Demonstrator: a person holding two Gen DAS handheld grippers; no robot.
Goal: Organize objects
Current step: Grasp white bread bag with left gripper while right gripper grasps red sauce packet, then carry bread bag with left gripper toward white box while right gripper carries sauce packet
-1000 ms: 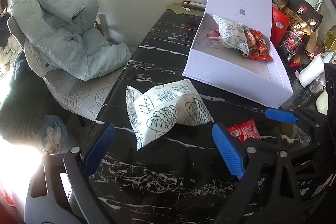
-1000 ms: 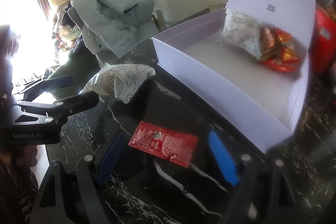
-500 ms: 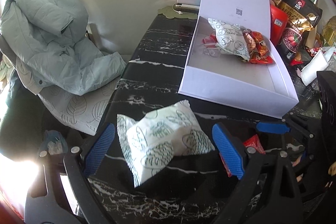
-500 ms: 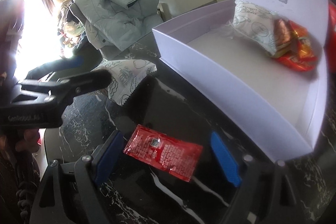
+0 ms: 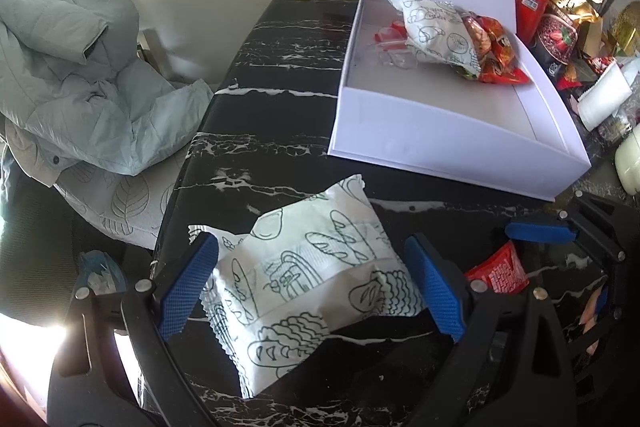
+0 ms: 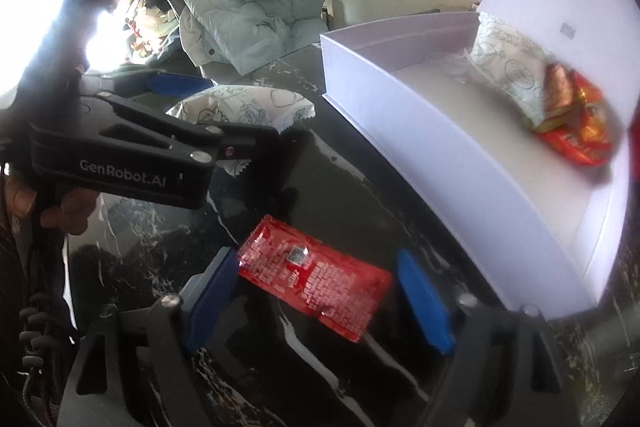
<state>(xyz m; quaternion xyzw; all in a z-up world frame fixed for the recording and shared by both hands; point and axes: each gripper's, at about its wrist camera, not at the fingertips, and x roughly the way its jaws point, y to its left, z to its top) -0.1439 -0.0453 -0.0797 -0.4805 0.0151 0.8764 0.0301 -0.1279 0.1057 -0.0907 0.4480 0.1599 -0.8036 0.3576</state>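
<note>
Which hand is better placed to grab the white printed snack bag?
Left. The left gripper already straddles the white snack bag, fingers open either side. The right gripper sits over the red packet.

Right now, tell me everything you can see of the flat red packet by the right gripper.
The red packet is a thin, flat foil-like sachet, glossy red with dense white print and a small dark square code near its middle. It lies flat on the black marble-patterned table, skewed diagonally, in front of the white box. It sits between the fingers of the right gripper, whose jaws have just been closing; the left pad looks at its edge, the right one stands clear. It looks sealed.
</note>
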